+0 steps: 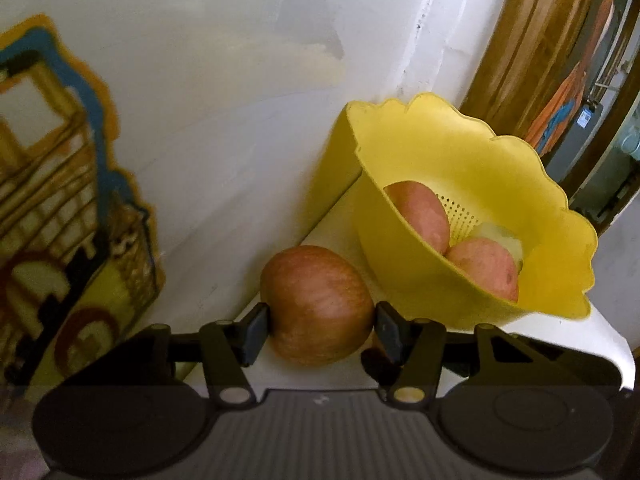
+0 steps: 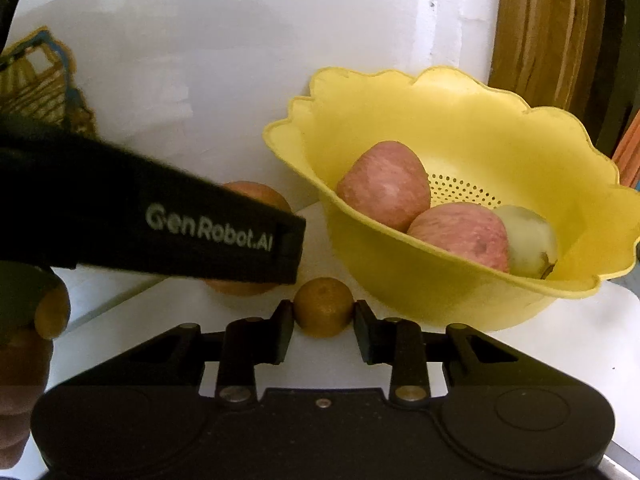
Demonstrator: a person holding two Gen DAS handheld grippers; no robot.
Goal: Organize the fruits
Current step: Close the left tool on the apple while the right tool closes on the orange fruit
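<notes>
Since the job is to gather the fruit, I take the yellow colander bowl (image 2: pixel 460 288) as my landmark: it already holds two red apples (image 2: pixel 384 184) and a pale fruit (image 2: pixel 528 240) that lean together against its near wall, so I judge it to be the collecting place. Two pieces are not yet in it, both on the white surface (image 2: pixel 520 344) beside it. The loose apple (image 1: pixel 318 304) sits just left of the bowl, near the wall, and my left gripper (image 1: pixel 322 330) is clamped on it, one pad pressed to each flank at about its widest part, which should keep it from rolling out when lifted. The small brownish-orange fruit (image 2: pixel 323 307) lies in front of the bowl's left edge, and my right gripper (image 2: pixel 324 330) has its pads closed against both sides of it, the fruit centred between the fingers. In the right wrist view the left gripper's black body crosses in front of the loose apple, so the two tools work close together on the bowl's left side. Both fruits appear to rest on the surface, gripped but not raised. A colourful picture (image 1: pixel 60 220) leans on the wall further left of the bowl.
</notes>
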